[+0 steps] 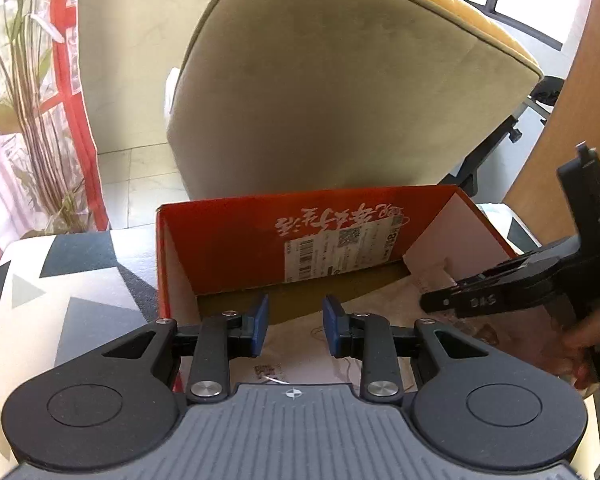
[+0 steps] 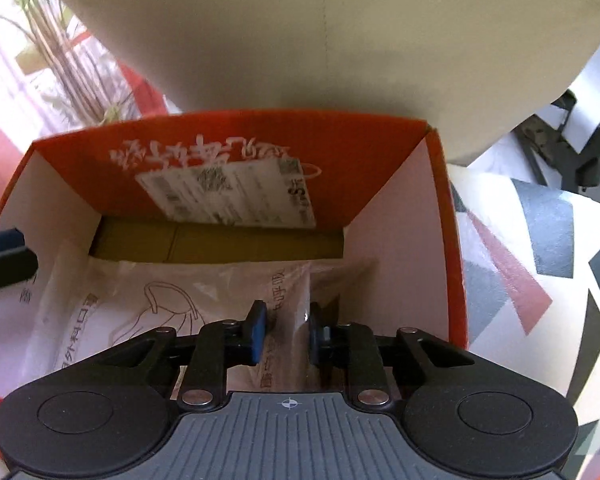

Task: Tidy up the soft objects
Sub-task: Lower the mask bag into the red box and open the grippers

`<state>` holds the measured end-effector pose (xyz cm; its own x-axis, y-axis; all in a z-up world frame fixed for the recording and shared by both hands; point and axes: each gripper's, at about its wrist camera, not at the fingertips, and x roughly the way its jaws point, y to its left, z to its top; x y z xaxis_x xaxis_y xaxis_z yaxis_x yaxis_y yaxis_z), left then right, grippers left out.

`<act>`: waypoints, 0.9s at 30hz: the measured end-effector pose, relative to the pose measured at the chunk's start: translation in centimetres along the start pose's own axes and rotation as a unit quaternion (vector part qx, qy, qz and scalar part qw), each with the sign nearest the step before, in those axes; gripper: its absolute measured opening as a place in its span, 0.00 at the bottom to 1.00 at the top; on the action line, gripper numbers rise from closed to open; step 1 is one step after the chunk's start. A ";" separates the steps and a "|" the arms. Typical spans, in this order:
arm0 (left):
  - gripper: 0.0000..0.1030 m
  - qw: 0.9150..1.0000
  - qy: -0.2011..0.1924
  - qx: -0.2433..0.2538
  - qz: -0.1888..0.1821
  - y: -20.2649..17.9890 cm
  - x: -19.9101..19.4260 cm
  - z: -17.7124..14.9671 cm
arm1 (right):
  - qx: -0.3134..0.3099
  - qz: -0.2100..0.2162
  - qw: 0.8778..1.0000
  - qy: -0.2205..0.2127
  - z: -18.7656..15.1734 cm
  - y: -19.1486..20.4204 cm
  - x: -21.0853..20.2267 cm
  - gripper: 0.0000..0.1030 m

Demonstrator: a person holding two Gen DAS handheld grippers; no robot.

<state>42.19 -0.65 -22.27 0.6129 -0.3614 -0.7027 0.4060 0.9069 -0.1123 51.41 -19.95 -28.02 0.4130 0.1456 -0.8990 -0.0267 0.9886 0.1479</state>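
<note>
We are seating the clear plastic packet of face masks (image 2: 204,304) flat in the open red cardboard box (image 2: 446,240), right hand-held gripper (image 2: 286,330) narrowly pinching its fold, left hand-held gripper (image 1: 294,330) hovering narrow and empty; best release only once it lies level.

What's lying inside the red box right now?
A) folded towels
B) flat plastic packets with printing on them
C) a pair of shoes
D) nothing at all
B: the right wrist view shows crinkly clear printed packets on the floor of the red box.
</note>
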 end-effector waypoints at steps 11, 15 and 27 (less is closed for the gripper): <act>0.30 1.000 0.001 -0.009 -0.005 -0.2 -0.3 -0.8 | -0.124 0.032 0.991 -0.024 0.7 1.4 -5.4 0.07; 0.30 1.000 0.007 -0.008 -0.011 -0.4 -0.3 -1.4 | -0.140 0.032 0.989 0.029 -0.2 1.4 -3.4 0.03; 0.30 1.000 0.022 -0.010 -0.005 -0.4 -0.1 -2.3 | -0.149 0.046 0.981 0.115 -2.0 3.8 1.9 0.02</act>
<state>40.41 -0.46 -23.81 0.5778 -0.3604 -0.7323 0.3984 0.9076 -0.1324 50.32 -15.87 -29.98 0.1805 0.2045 -0.9621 -0.3328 0.9332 0.1359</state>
